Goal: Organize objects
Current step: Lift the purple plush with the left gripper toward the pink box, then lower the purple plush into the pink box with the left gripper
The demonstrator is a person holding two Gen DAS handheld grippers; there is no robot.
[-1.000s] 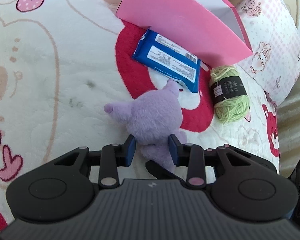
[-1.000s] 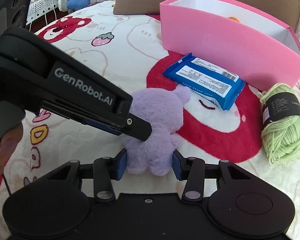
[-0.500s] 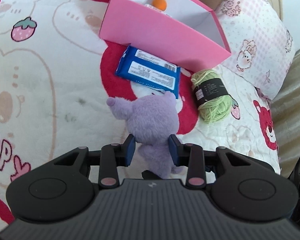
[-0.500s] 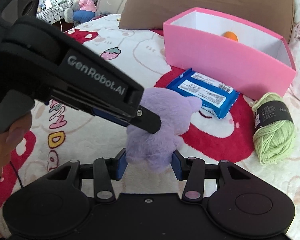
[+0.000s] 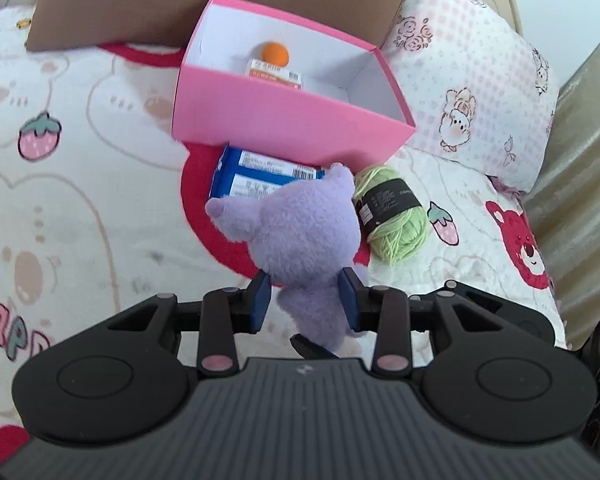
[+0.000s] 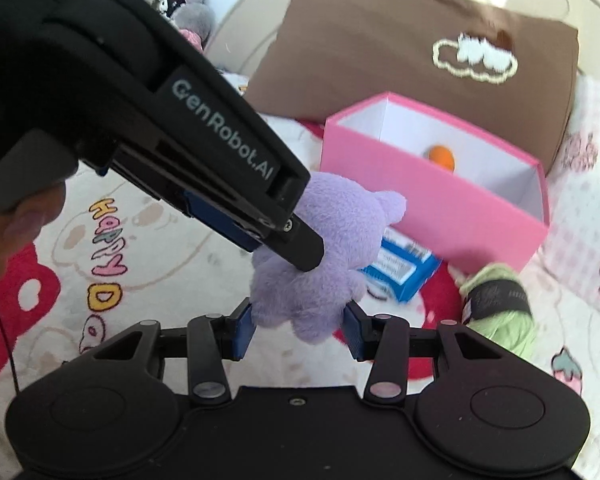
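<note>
A purple plush toy (image 5: 300, 232) hangs above the blanket, held by both grippers. My left gripper (image 5: 304, 306) is shut on its lower body. In the right wrist view that same left gripper (image 6: 300, 248) comes in from the upper left and clamps the plush toy (image 6: 340, 224). My right gripper (image 6: 299, 334) is shut on the toy's bottom end. Behind stands an open pink box (image 5: 292, 120) with an orange-capped item (image 5: 274, 53) inside. A blue packet (image 5: 252, 176) and a green yarn ball (image 5: 396, 216) lie in front of the box.
A brown pillow (image 6: 380, 60) leans behind the pink box (image 6: 420, 196). A pink checked pillow (image 5: 480, 92) lies to the right. The patterned blanket (image 5: 80, 200) spreads to the left. A person's hand (image 6: 16, 232) holds the left gripper.
Both grippers have risen with the plush toy, lifting it off the blanket. The inside of the pink box has come into view.
</note>
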